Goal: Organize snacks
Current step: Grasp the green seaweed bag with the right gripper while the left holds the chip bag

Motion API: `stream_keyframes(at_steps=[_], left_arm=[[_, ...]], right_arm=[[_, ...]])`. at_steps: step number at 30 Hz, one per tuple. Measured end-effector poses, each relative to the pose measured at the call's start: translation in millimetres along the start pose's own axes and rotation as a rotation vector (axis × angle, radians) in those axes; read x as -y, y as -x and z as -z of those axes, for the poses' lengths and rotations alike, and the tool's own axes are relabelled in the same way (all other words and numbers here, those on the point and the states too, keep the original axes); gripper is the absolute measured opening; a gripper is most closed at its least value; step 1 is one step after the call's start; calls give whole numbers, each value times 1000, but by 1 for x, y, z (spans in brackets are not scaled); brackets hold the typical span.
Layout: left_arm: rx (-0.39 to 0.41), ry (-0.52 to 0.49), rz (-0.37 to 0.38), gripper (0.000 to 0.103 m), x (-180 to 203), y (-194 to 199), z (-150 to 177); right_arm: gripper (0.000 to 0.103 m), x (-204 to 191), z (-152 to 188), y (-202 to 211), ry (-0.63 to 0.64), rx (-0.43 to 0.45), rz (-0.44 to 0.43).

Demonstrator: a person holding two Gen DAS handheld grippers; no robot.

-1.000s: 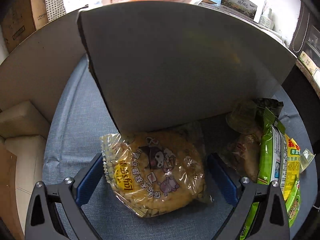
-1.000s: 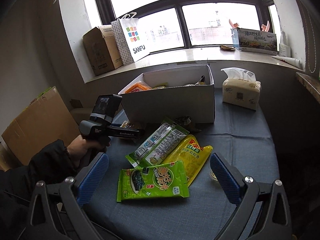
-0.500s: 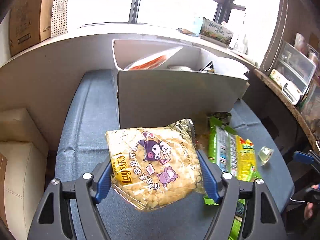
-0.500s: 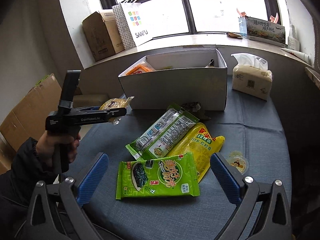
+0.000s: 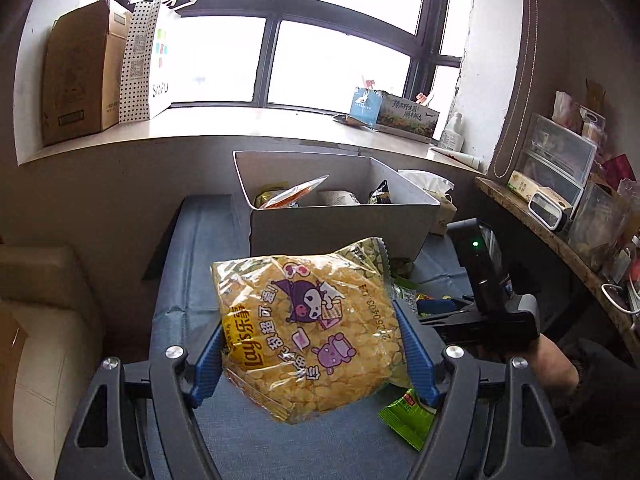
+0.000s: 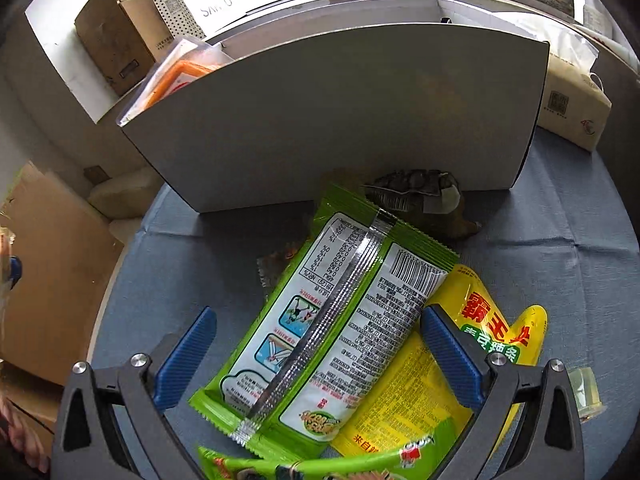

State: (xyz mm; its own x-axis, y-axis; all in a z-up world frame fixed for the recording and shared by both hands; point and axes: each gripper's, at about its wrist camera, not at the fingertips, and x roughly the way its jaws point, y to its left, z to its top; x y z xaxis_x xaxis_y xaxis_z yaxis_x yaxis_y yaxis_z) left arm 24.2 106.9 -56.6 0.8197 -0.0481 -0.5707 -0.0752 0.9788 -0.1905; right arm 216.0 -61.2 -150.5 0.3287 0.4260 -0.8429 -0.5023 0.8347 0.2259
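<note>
A: Left wrist view: the left gripper (image 5: 310, 350) is clamped on a yellow Lay's chip bag (image 5: 310, 328), 1 blue pad pressed into each side, the bag lifted clear of the blue tablecloth (image 5: 188, 272).

B: And the white box (image 5: 340, 224)?

A: Beyond the bag, toward the table's far edge by the windowsill, open-topped, with an orange packet (image 5: 298, 194) and other snacks inside.

B: Right wrist view shows none of that interior, only the box's front wall (image 6: 340, 120). The right gripper (image 6: 316, 354) is spread wide, low over a green-and-white packet (image 6: 320, 332). I cannot tell whether its pads touch it.

A: What else is there?

B: A yellow packet (image 6: 492, 332) under the green one, another green packet (image 6: 320, 468) at the near edge, a dark packet (image 6: 416, 196) against the box's foot, and a tissue pack (image 6: 572, 108) to the box's right.
</note>
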Motion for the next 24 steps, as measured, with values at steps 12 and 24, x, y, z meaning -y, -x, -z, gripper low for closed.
stream_keyframes(at_steps=[12,24], left_arm=[[13,15,17,80,-3,0,5],[75,17,149,80,12,-41,-89]], right_arm=[[69,7,11,58,15,205,-83],[69,29,-56,157,48,444,-122]])
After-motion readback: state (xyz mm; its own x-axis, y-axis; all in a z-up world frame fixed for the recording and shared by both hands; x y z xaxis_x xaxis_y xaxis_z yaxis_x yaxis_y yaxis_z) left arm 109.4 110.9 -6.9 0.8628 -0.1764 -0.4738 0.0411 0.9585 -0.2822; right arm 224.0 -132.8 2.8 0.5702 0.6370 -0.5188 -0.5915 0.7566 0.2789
